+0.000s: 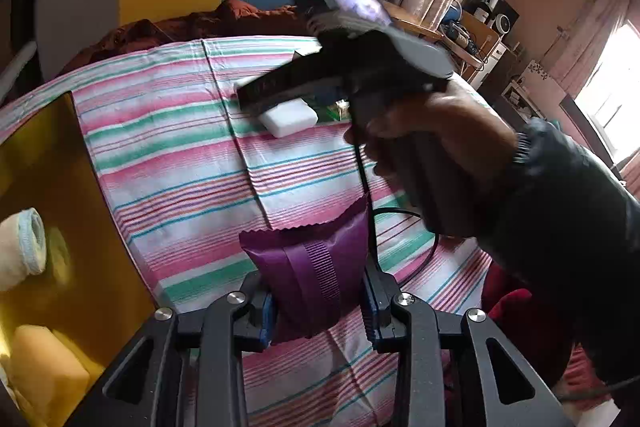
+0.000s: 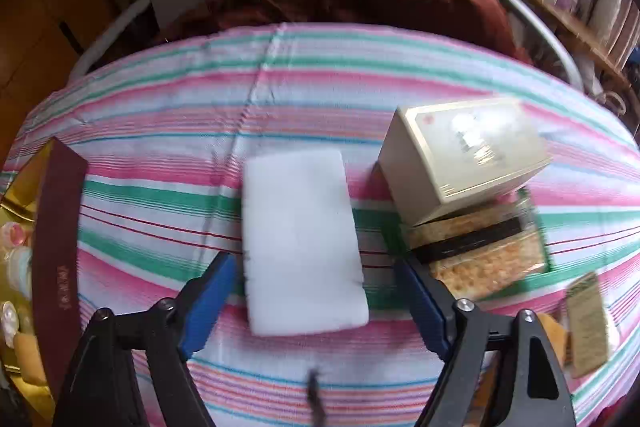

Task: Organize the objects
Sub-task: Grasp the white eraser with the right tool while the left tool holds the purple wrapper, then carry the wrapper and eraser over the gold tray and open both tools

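Sponge [image 2: 302,243] lies between your right hand-held gripper [image 2: 316,303]'s wide-open jaws; centre, then squeeze gently. Left hand-held gripper [image 1: 318,311] grips the purple packet [image 1: 310,267].

Black gripper [image 2: 316,303]; blue fingers [image 2: 208,303]; silver screws

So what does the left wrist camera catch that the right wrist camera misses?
Only the left wrist view shows the purple packet clamped in the left gripper, the person's right hand holding the other tool, and a rolled white cloth in the gold box.

Only the right wrist view shows the open right gripper, the cream box leaning on a cracker packet, and the box's maroon edge.

Both show the white foam block, the striped cloth and the gold box.
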The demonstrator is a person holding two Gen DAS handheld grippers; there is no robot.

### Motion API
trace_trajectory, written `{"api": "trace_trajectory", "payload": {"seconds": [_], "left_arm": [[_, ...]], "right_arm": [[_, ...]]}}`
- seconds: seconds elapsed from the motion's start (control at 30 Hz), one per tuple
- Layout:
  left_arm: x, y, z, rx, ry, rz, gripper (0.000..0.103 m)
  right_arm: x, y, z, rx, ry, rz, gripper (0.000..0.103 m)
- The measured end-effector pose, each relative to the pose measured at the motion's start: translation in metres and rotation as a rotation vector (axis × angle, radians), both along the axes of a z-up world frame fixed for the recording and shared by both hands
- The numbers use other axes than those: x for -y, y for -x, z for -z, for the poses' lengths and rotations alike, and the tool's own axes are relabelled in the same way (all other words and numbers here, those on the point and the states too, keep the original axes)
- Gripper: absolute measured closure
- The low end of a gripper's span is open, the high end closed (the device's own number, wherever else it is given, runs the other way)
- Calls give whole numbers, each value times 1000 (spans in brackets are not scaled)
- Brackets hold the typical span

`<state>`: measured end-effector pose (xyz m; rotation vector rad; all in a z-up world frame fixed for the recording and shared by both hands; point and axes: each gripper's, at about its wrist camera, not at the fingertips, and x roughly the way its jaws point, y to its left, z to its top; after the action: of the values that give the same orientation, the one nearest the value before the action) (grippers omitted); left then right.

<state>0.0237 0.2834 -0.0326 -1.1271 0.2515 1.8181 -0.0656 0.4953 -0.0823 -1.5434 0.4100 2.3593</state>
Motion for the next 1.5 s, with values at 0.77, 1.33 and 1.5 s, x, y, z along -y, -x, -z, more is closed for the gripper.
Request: {"api": "trace_trajectory", "payload": {"seconds": [0.77,1.33,1.5], "left_arm": [[47,22,-24,-50,-28,-176,68],[119,47,-43,-212,-9,-422,67],[132,51,-39,-201,-4,-459,67]], "right_arm": [[70,-60,-9,30,72,-210,45],[122,-68,-65,-140,119,-240,45],[142,-70,-78,-179,141,-258,45]]}}
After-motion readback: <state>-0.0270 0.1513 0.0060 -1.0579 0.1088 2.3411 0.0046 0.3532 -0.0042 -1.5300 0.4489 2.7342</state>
